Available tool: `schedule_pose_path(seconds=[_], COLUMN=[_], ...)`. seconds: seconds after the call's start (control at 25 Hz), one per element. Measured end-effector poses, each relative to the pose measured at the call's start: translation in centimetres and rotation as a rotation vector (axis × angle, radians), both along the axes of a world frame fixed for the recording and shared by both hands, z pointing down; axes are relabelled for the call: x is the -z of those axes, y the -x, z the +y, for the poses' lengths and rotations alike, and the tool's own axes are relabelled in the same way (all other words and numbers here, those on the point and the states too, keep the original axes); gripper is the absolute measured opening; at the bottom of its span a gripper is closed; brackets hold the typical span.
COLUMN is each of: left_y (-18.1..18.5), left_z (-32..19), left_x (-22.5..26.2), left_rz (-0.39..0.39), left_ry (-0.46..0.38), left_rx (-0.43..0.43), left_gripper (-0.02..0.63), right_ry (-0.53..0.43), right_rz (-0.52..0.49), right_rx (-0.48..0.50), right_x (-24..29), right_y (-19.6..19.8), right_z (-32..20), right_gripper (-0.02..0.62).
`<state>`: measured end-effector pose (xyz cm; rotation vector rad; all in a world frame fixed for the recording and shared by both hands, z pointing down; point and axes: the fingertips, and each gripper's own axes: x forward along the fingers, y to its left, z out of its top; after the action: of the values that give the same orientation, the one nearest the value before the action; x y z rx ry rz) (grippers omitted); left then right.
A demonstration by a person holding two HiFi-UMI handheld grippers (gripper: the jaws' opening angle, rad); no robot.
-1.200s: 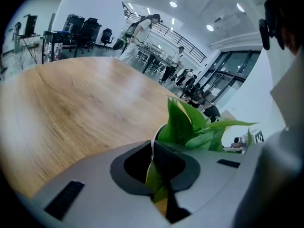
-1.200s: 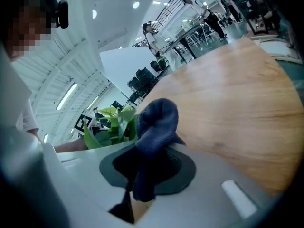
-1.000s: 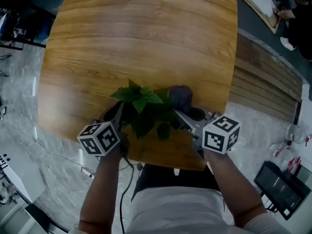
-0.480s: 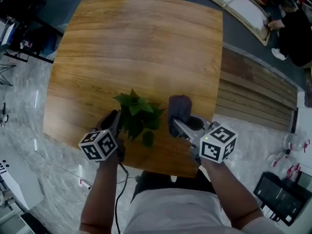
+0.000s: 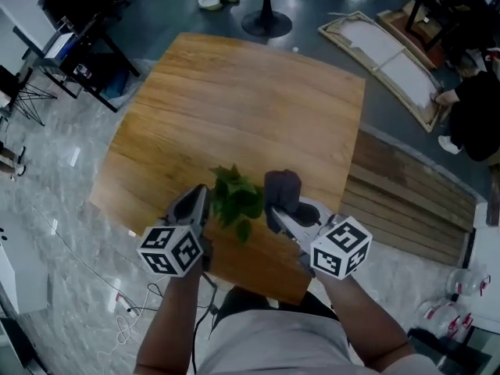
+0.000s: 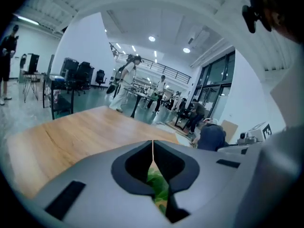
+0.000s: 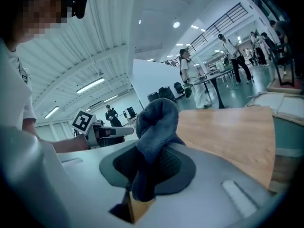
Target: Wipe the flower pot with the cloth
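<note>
A small plant (image 5: 238, 198) with green leaves stands near the front edge of the wooden table (image 5: 234, 108); the leaves hide its pot. My left gripper (image 5: 201, 199) sits just left of the plant. Its jaws are shut tip to tip (image 6: 152, 145), and green leaves (image 6: 157, 189) show through the gap behind the tips. Just right of the plant my right gripper (image 5: 275, 209) is shut on a dark grey cloth (image 5: 283, 187). The cloth (image 7: 154, 127) bunches up above the jaws (image 7: 146, 172) in the right gripper view.
The table's front edge lies right under both grippers. A wooden slatted platform (image 5: 406, 201) adjoins the table at the right. On the floor are framed boards (image 5: 391, 53), a round pedestal base (image 5: 266, 23), black stands (image 5: 78, 37) and a cable (image 5: 125, 319). People stand in the hall behind.
The head view has pulled back and tilted up, so more table and floor show. Both grippers, the plant and the cloth keep the same places relative to each other.
</note>
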<state>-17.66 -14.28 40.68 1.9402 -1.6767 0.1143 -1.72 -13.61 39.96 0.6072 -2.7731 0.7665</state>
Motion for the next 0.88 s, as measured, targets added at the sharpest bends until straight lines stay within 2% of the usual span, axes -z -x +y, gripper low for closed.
schedule_pose_path(seconds=[0.08,0.32,0.68,0.88], left_y=[-1.2,-7.1,-10.0,-11.0], left_z=[1.1,4.5,8.9,10.9], left_x=[3.4,12.1,21.6,25.5], left_rz=[-0.020,-0.070,-0.126,-0.160], left_ry=[-0.063,-0.201,-0.365,-0.412], left_rx=[0.000,-0.072,0.014,0.035], left_gripper=[0.008,0.006,0.006,0.006], right_ry=[-0.049,-0.180,-0.374,-0.438], right_rz=[-0.011,-0.063,-0.139,-0.182], right_rx=[0.028,0.101,0.174,0.203], right_x=[2.5,10.1,20.0,24.7], right_y=[0.1,-0.6,-2.0,-1.8], right_z=[0.7,3.2,6.8,9.0], right_gripper=[0.067,0.067,0.066,0.064])
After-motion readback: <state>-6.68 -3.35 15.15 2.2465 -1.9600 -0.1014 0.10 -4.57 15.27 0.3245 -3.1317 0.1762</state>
